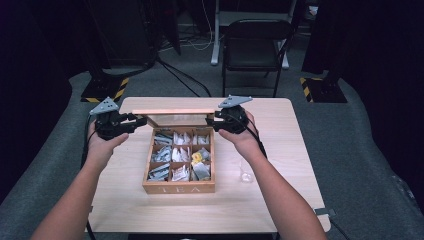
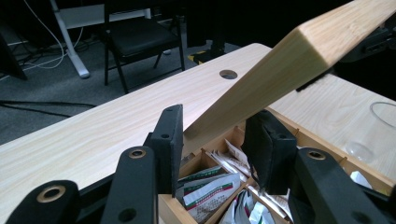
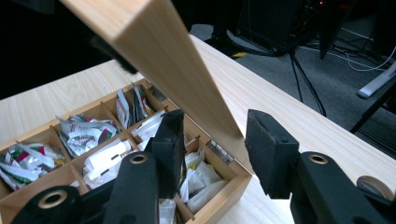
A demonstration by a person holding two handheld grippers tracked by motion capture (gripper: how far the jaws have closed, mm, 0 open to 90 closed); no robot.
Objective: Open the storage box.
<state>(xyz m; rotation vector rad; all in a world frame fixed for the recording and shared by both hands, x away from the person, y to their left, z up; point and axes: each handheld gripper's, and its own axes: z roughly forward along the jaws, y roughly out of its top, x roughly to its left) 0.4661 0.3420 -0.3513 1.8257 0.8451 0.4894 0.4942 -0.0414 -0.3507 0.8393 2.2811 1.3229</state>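
A wooden tea box (image 1: 178,188) marked TEA stands mid-table, its compartments full of tea bags (image 1: 172,154). Its hinged lid (image 1: 172,111) is raised at the back edge. My left gripper (image 1: 142,120) is at the lid's left end and my right gripper (image 1: 212,121) at its right end. In the left gripper view, the lid (image 2: 280,70) slants up from between the black pads of my left gripper (image 2: 215,135), which is shut on it. In the right gripper view, my right gripper (image 3: 212,135) holds the lid (image 3: 177,70) the same way above the tea bags (image 3: 107,156).
A clear glass (image 1: 245,172) stands on the light wooden table (image 1: 125,200) to the right of the box. The table has a cable hole (image 2: 228,73) near its far edge. A black folding chair (image 1: 255,45) and stand bases are on the floor behind.
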